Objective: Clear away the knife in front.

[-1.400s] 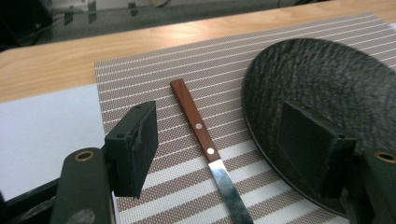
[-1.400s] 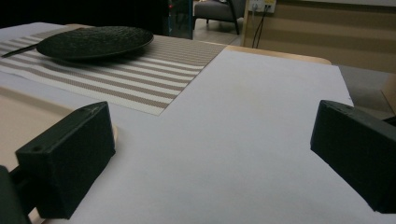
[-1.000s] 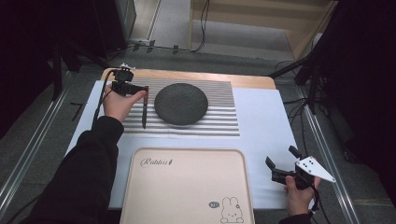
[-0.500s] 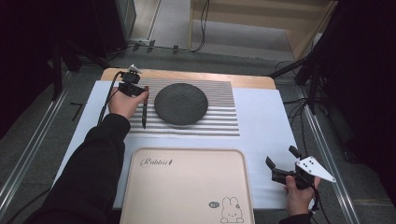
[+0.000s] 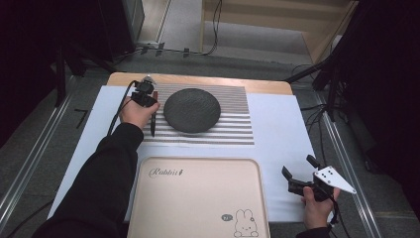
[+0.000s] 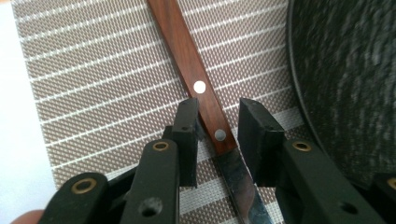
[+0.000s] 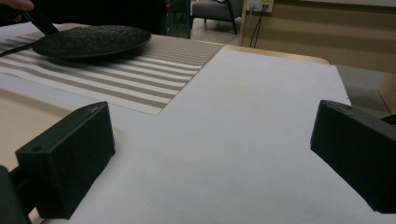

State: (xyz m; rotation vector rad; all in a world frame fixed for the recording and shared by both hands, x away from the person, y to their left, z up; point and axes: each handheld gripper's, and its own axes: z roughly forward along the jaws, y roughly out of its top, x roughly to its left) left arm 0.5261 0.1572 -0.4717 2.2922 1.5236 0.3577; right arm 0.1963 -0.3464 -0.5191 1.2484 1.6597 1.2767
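The left gripper (image 6: 215, 135) straddles a knife (image 6: 201, 98) where wooden handle meets blade, jaws apart, one just touching it. The knife lies on the striped mat (image 5: 233, 126), just left of the dark plate (image 5: 192, 110). At near right, the right gripper (image 5: 297, 176) sits wide open over white cloth (image 7: 243, 140), beside the beige tray (image 5: 198, 198).

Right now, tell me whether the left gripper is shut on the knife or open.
Open. The left gripper straddles the knife where handle meets blade, but striped placemat shows between the right jaw and the handle.
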